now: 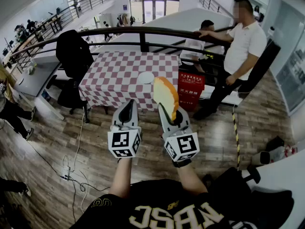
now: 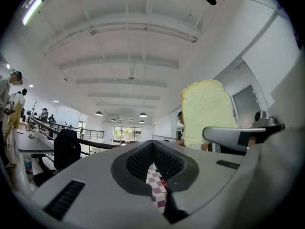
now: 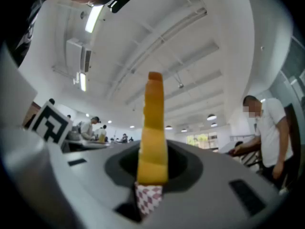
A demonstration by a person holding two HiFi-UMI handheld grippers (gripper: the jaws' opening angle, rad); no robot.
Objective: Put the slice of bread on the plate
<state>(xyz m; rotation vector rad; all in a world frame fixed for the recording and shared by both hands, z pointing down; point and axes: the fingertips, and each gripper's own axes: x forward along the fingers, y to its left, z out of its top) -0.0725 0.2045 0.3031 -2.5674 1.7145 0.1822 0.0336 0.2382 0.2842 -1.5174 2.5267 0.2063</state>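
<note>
Item one: the slice of bread (image 1: 165,95). It is standing upright on its edge, pale crumb facing left and golden crust running up the side, and it is being carried in the air short of the table. It is not touching the plate.

Item two: the right gripper (image 1: 172,116). Its jaws are clamping the lower edge of the slice, one pad on each face, and the bread is sticking up well above the tips. The gripper is pointing slightly above level.

Item three: the left gripper (image 1: 127,108). Its jaws are meeting at the tips, with only a thin slit lower down. Nothing is sitting between them. It is hanging just beside the right gripper, roughly parallel to it.

Item four: the plate (image 1: 146,78). Small, white and round, it is lying bare near the front edge of the table, beyond both grippers.

Item five: the table (image 1: 114,75). A red-and-white checked cloth is covering it, and it is standing against a dark curved railing (image 1: 143,31).

Item six: the surroundings.
- A black jacket (image 1: 74,51) is hanging over a chair to the left of the table.
- A red box (image 1: 190,86) with white print is sitting to the right of the table.
- A person in a white shirt (image 1: 244,46) is leaning on the railing further right.
- Cables (image 1: 76,166) are trailing over the wooden floor (image 1: 52,137) at the lower left.
</note>
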